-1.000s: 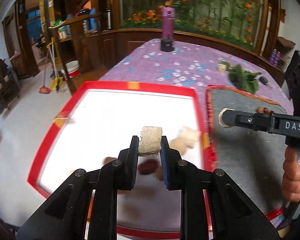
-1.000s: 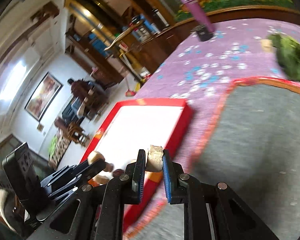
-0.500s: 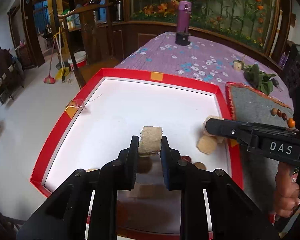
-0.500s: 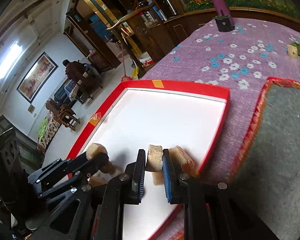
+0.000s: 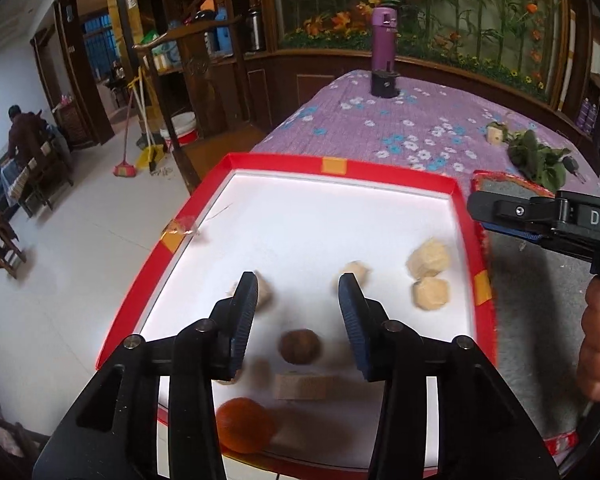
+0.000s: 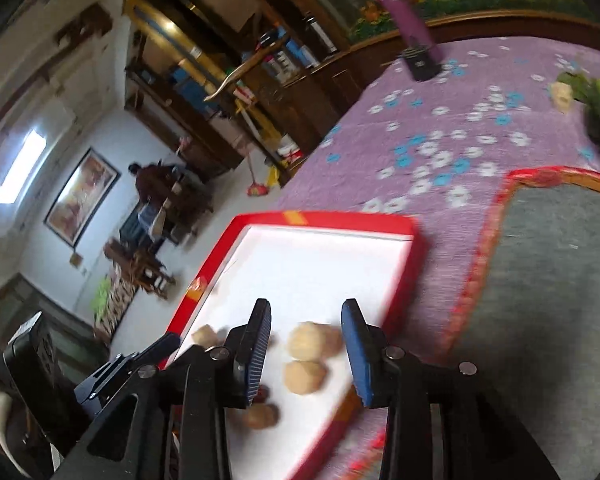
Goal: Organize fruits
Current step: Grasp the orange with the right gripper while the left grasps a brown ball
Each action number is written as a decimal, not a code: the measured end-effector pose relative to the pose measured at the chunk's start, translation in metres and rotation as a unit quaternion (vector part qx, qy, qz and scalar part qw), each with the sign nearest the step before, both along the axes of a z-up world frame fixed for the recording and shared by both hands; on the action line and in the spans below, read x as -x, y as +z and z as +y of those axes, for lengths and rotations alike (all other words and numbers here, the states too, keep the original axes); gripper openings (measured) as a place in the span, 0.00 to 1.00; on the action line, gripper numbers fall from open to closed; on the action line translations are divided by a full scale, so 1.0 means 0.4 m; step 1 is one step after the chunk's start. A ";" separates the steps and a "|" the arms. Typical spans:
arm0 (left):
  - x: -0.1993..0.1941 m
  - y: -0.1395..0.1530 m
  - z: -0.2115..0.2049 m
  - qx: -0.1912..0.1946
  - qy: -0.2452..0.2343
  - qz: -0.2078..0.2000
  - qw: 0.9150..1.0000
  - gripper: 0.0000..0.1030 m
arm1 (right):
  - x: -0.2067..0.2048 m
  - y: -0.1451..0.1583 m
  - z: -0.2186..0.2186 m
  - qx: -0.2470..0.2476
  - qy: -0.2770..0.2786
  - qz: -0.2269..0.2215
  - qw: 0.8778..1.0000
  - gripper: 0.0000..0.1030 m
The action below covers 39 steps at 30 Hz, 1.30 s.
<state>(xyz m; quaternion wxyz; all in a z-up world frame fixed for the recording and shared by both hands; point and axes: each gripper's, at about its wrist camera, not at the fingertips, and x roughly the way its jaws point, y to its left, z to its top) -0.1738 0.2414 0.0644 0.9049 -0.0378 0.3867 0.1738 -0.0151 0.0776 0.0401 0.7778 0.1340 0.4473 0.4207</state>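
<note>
A red-rimmed white tray [image 5: 388, 172] holds several beige chunks [image 5: 427, 258], a dark brown fruit [image 5: 300, 346], a flat beige block [image 5: 306, 386] and an orange fruit [image 5: 244, 424]. My left gripper [image 5: 298, 308] is open and empty above the tray's near half. My right gripper [image 6: 306, 344] is open and empty above the tray's [image 6: 260, 222] near right corner, over two beige chunks [image 6: 305, 360]. The right gripper also shows in the left wrist view [image 5: 540, 216] at the tray's right edge.
A grey mat with a red-orange border [image 6: 540, 280] lies right of the tray on a purple flowered tablecloth [image 5: 400, 128]. A purple bottle [image 5: 385, 56] stands at the far end. Green leaves [image 5: 538, 158] and a beige chunk [image 5: 495, 134] lie far right. The table edge drops to the floor on the left.
Both grippers have opened and let go of their beige pieces, which now lie in the tray. The right gripper has pulled back toward the tray's right edge.
</note>
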 end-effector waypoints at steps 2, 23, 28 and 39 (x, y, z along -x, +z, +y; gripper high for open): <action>-0.008 0.006 -0.025 0.000 -0.011 -0.001 1.000 0.45 | -0.008 -0.002 -0.047 -0.006 -0.017 0.004 1.000 0.34; -0.217 -0.015 -0.485 0.025 -0.227 0.056 0.972 0.48 | -0.098 -0.003 -0.812 0.019 -0.287 0.009 0.958 0.43; -0.276 -0.015 -0.551 0.024 -0.246 0.055 0.967 0.48 | -0.126 -0.040 -0.805 0.021 -0.273 0.032 0.961 0.43; -0.400 -0.053 -0.663 -0.013 -0.300 0.039 0.953 0.48 | -0.124 -0.083 -0.735 0.112 -0.239 -0.010 0.964 0.39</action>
